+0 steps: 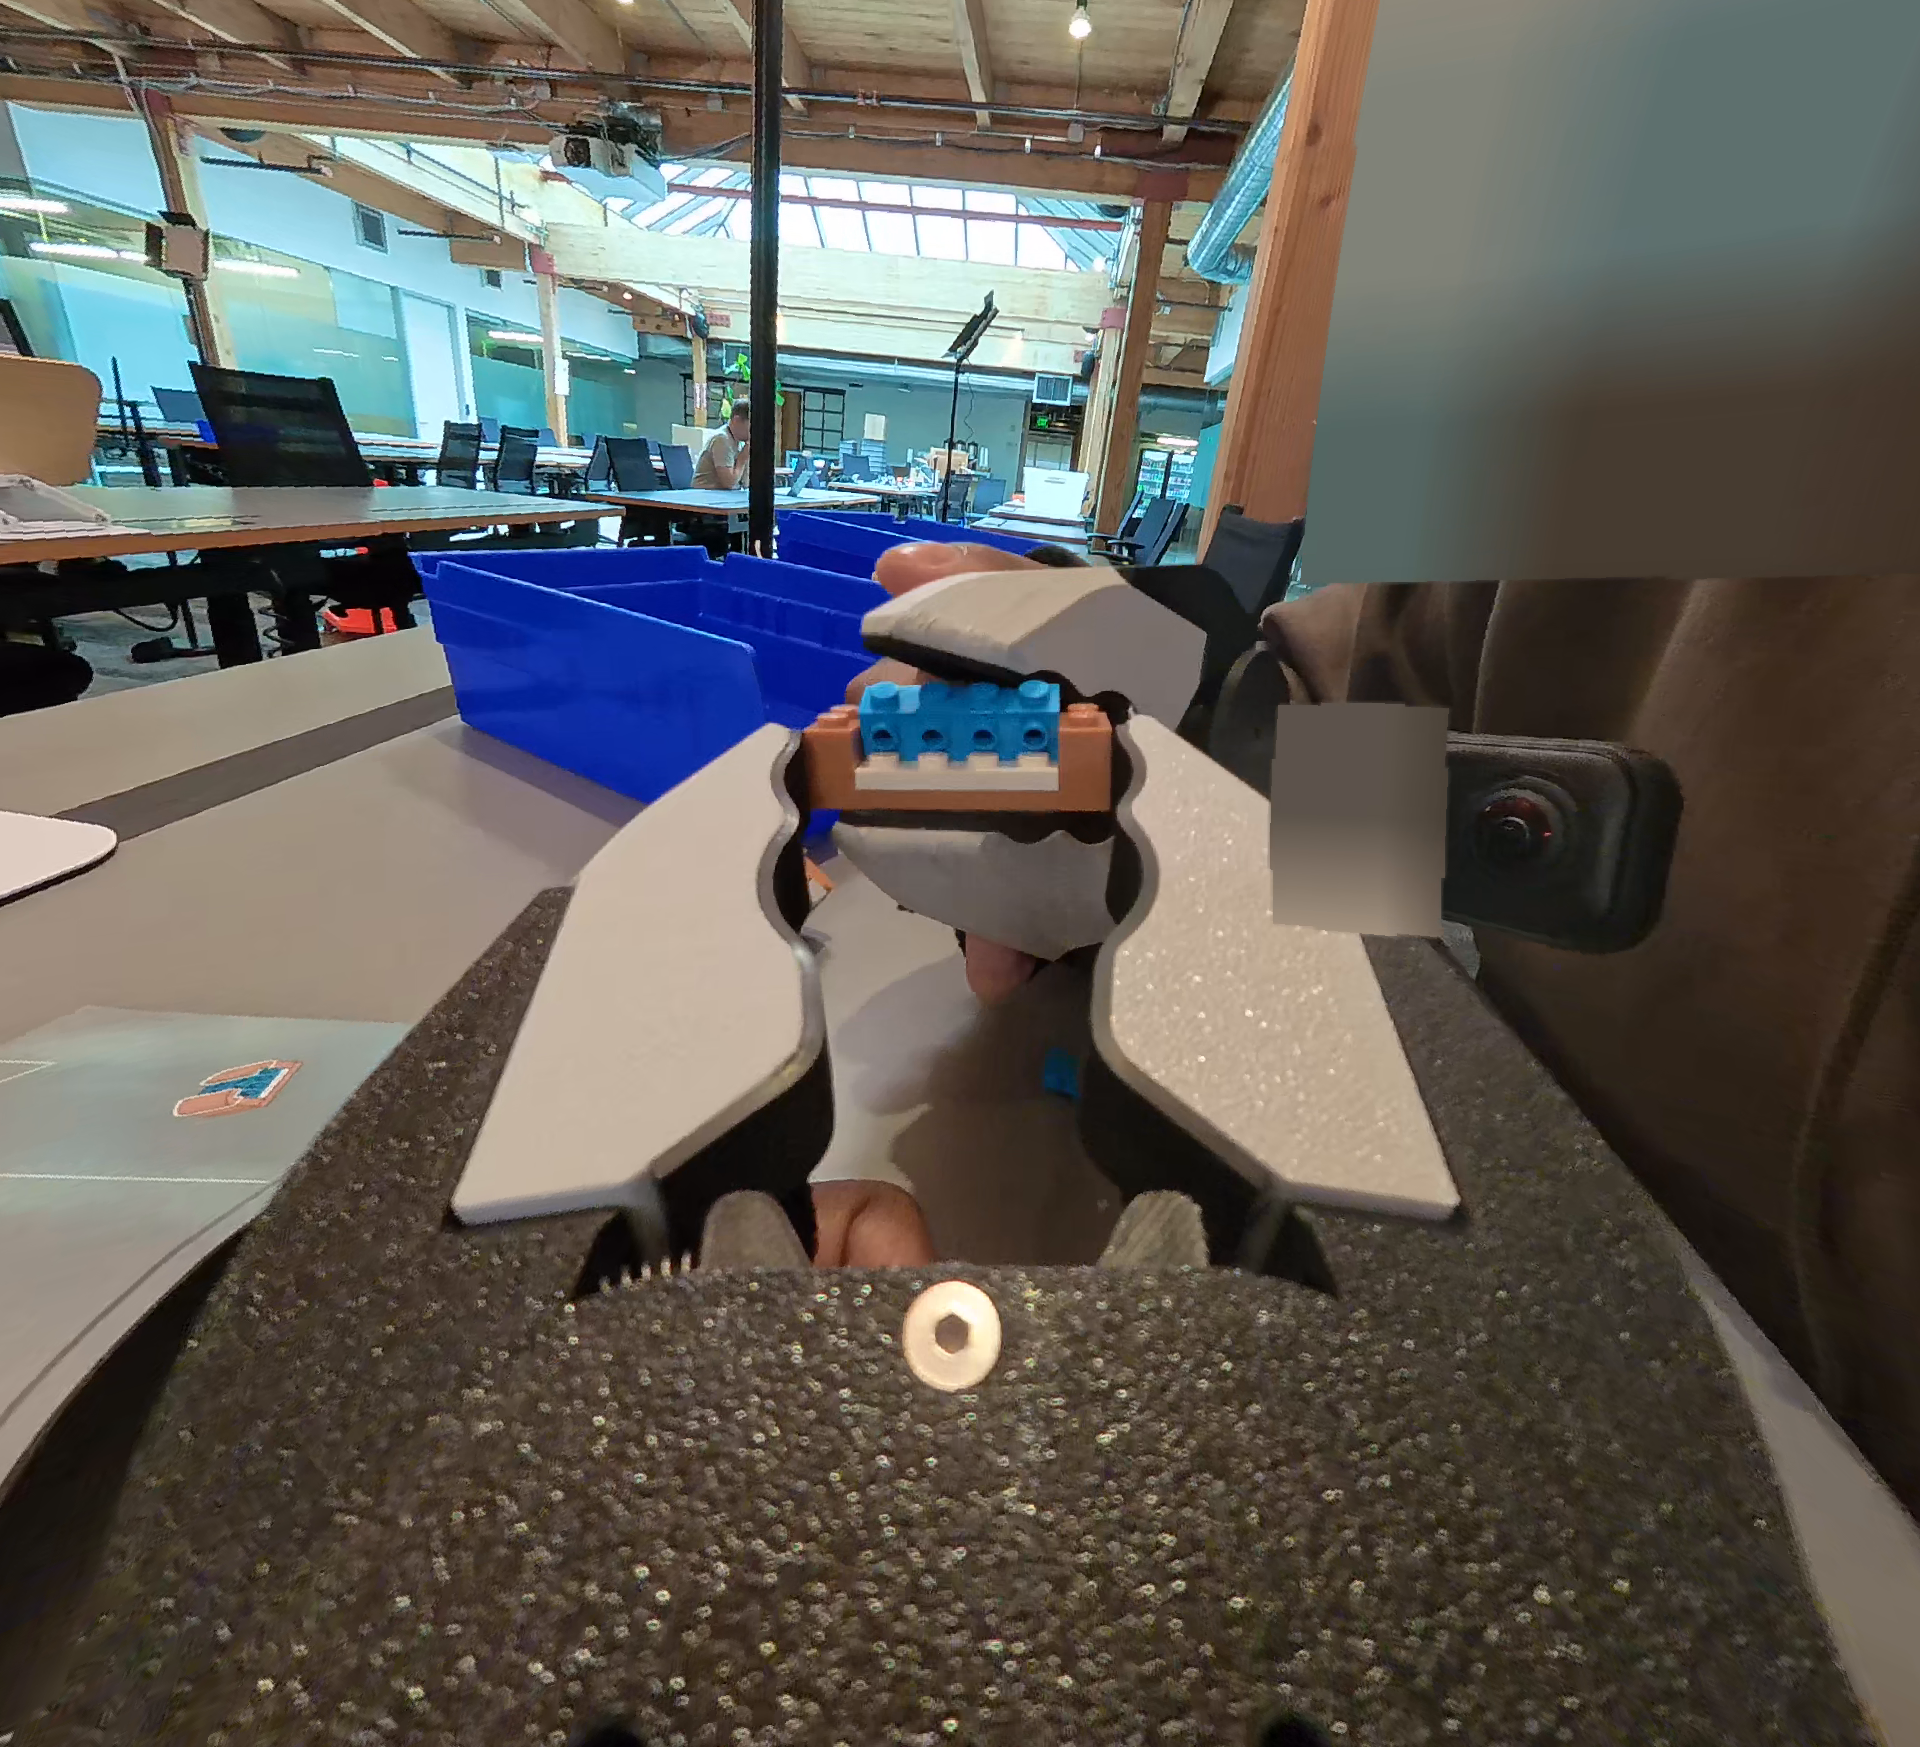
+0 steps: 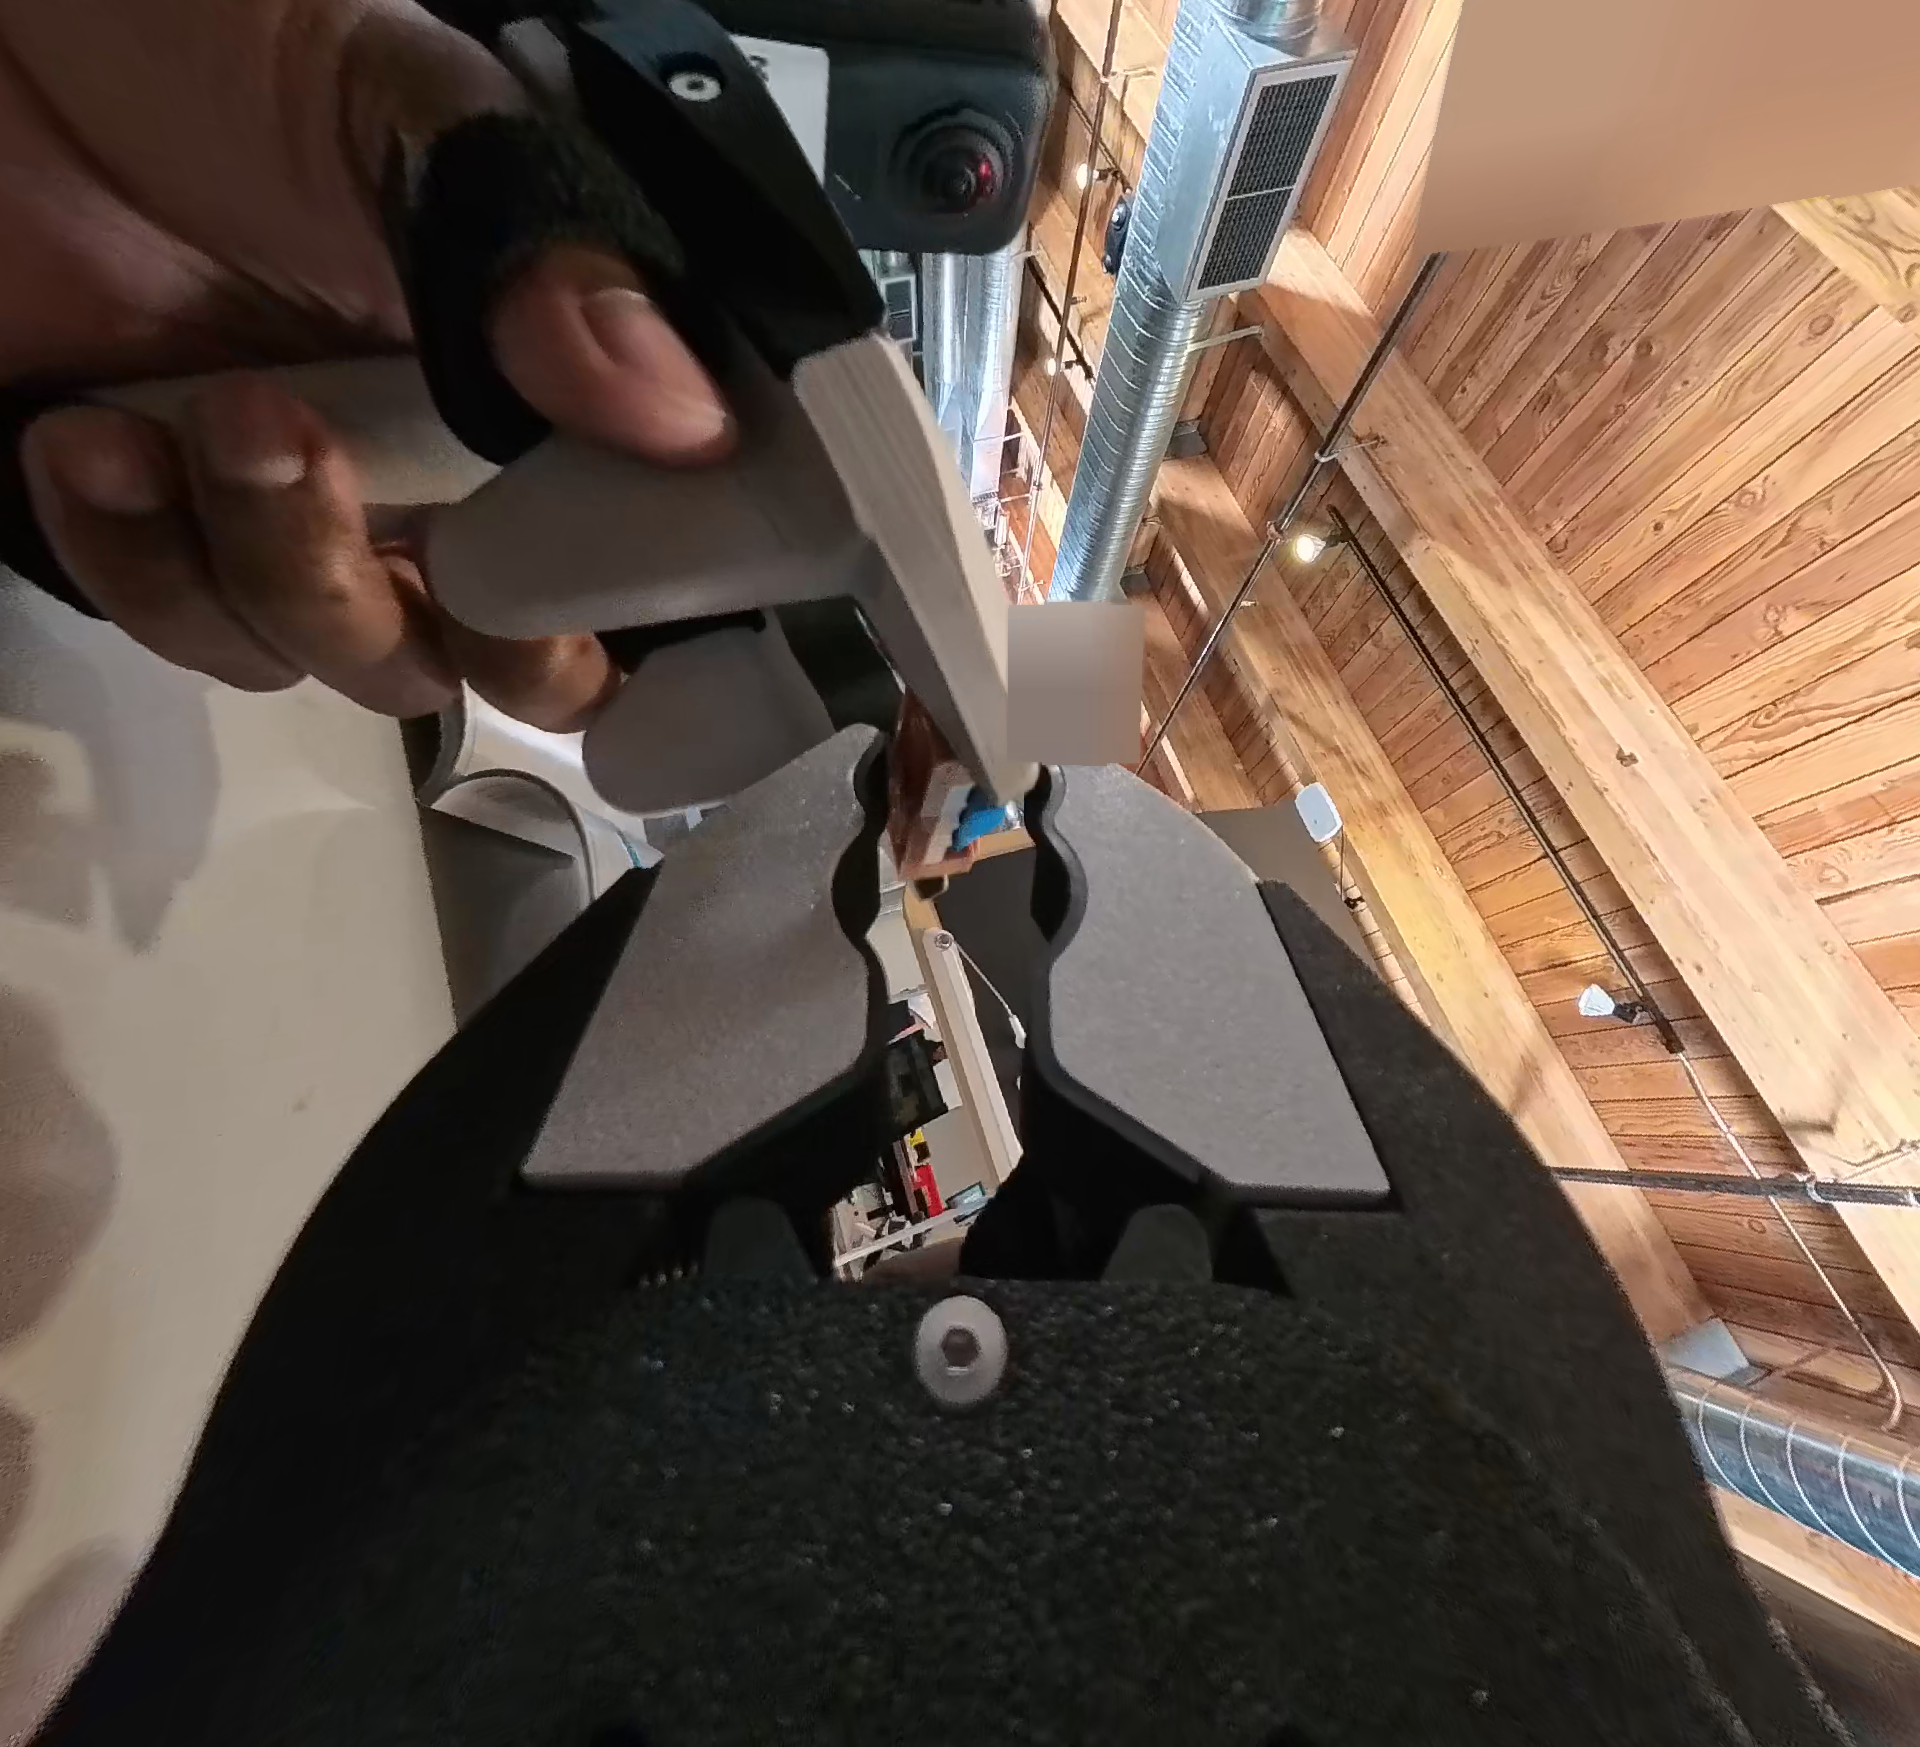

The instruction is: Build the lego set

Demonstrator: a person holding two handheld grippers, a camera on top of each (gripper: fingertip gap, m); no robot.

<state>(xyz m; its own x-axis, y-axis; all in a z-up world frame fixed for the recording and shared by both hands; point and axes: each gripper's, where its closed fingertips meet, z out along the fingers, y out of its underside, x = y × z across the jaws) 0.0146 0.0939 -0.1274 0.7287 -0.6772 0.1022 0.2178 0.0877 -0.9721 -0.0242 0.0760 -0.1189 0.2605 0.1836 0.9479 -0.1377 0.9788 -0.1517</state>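
Note:
A small lego assembly [image 1: 956, 795] is a brown brick with a white plate [image 1: 951, 772] and a blue studded brick [image 1: 961, 726] on it. My left gripper [image 1: 956, 762] is shut on the brown brick's two ends and holds it above the table. My right gripper [image 1: 982, 752] faces it, with one finger on top of the blue brick and the other under the brown brick. In the right wrist view the assembly [image 2: 920, 762] sits edge-on between my right gripper's [image 2: 956, 830] fingertips, and the left gripper [image 2: 940, 762] comes in from the upper left in a hand.
Blue plastic bins [image 1: 603, 658] stand on the grey table [image 1: 312, 887] behind the assembly. An instruction sheet [image 1: 156, 1105] lies at the left, with a white object [image 1: 42, 850] beyond it. A loose blue brick [image 1: 1060, 1069] lies below the fingers. A brown sleeve [image 1: 1714, 1074] fills the right. Left and right tips are no more than a few centimetres apart.

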